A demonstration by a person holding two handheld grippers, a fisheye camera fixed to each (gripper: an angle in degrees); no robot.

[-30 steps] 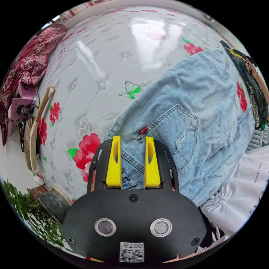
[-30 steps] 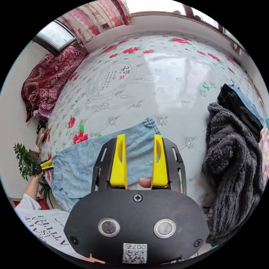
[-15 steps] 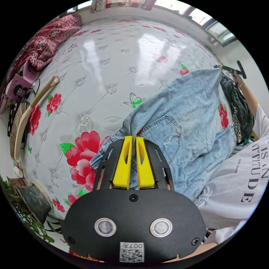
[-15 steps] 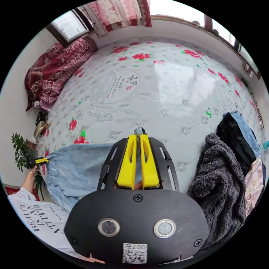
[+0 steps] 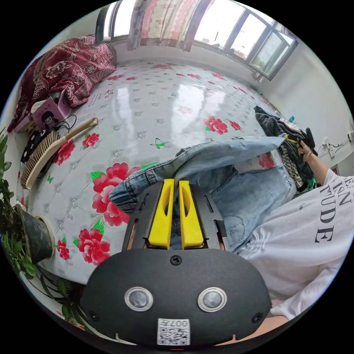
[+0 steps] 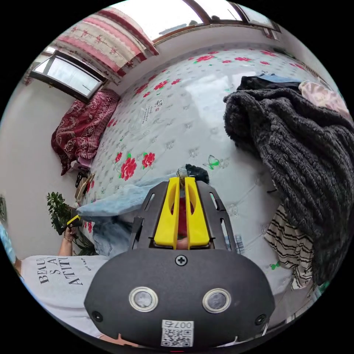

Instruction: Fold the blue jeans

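The left gripper (image 5: 176, 184) has its two yellow jaws pressed nearly together on the waist end of the blue jeans (image 5: 221, 155); one second ago these jaws stood apart over the flat denim, so the grasp is new; the right gripper (image 6: 181, 181) also went from spread jaws to a pinch on a small bunch of cloth, which seems to be the hem end of the jeans, and in the left gripper view it is seen far away at the leg end (image 5: 293, 138); the jeans, which lay flat on the flowered bed cover (image 5: 155, 99) before, are now lifted and stretched between both grippers, with the lower part hanging down in front of the person's white shirt (image 5: 313, 236); a dark fuzzy garment (image 6: 295, 140) lies beside, well apart from the work; I judge that the lifting step is done and the next step is to bring the two ends together for the fold; a risk is that the thick denim slips from such a small pinch
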